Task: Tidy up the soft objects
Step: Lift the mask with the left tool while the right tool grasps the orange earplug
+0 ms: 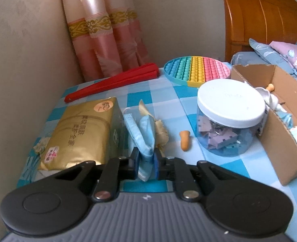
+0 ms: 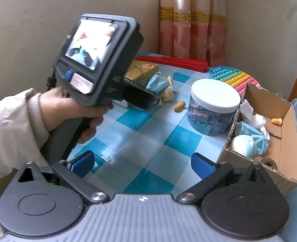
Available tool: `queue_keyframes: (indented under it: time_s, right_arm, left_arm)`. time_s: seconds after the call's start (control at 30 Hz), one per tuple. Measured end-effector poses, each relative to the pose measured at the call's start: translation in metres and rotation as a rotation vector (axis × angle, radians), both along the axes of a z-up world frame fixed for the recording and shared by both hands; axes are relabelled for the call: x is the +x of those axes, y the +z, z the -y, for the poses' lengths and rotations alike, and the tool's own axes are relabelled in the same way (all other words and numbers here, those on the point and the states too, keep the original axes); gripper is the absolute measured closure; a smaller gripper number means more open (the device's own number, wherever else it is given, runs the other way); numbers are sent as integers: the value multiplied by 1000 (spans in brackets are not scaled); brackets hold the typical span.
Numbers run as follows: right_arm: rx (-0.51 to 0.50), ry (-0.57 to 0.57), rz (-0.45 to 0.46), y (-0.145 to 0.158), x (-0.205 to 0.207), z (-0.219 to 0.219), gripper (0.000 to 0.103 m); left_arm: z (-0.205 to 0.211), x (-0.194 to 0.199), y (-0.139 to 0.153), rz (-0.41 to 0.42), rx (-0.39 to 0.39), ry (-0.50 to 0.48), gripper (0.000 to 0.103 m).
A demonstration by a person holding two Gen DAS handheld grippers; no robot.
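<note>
bench [image 2: 148, 139]: blue-and-white check cover, against a beige wall, pink curtain behind
cardboard box [image 2: 285, 125]: open top, at bench's right edge; inside are a crumpled blue face mask, white cloth, a pale round soft thing, one orange earplug in the far corner
jar [image 2: 213, 109]: clear plastic, white lid on, just left of the box; holds small purple patterned pieces, lid embossing unreadable
tissue pack [image 1: 82, 133]: gold wrap, Chinese print and a round sticker, too blurred to read; lies left of the mask
pop-it mat [image 1: 196, 70]: round, rainbow stripes, far side of bench
red fan [image 1: 112, 82]: folded, near curtain
left tool [image 1: 146, 160]: pads clamped tight on the blue face mask [image 1: 143, 133], mask stands pinched upright, a yellowish cloth [image 1: 161, 133] just beside it
right tool [image 2: 142, 163]: jaws wide apart, nothing between, over bare bench
earplug [image 1: 184, 141]: orange, loose on bench between mask and jar
</note>
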State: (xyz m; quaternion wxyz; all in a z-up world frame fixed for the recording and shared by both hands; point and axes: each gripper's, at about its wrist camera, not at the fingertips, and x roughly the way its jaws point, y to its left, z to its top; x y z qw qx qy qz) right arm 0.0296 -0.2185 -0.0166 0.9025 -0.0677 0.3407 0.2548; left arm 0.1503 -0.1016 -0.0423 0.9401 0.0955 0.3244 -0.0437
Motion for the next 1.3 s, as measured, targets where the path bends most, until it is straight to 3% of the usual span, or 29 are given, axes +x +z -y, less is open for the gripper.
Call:
queue_keyframes:
  time_s: [0.13,0.4,0.63,0.7,0.83,0.97,1.3]
  right_arm:
    - [4,-4,-1,0,0,0,0]
    - [9,12,4,2,-3,-2,0]
    - [5,14,-2,2,-2,-2,0]
    - [8,14,-4,3,-1,-2,0]
    - [2,17,-3,3,-2,-3,0]
    - [-13,29,2,3,-2,-4,0]
    - [-198,155,88,14,10,-12,0]
  left_arm:
    - [-8,-9,2,-26,-27,-9,90]
    - [-5,-2,-4,-23,5,7,86]
    - [1,8,-10,-21,10,16,74]
    - [0,9,-11,-20,14,25,75]
    - [-3,8,-9,-31,-8,17,88]
    - [-8,0,-3,-37,-24,-6,91]
    - [-35,-38,25,-39,-68,-50,93]
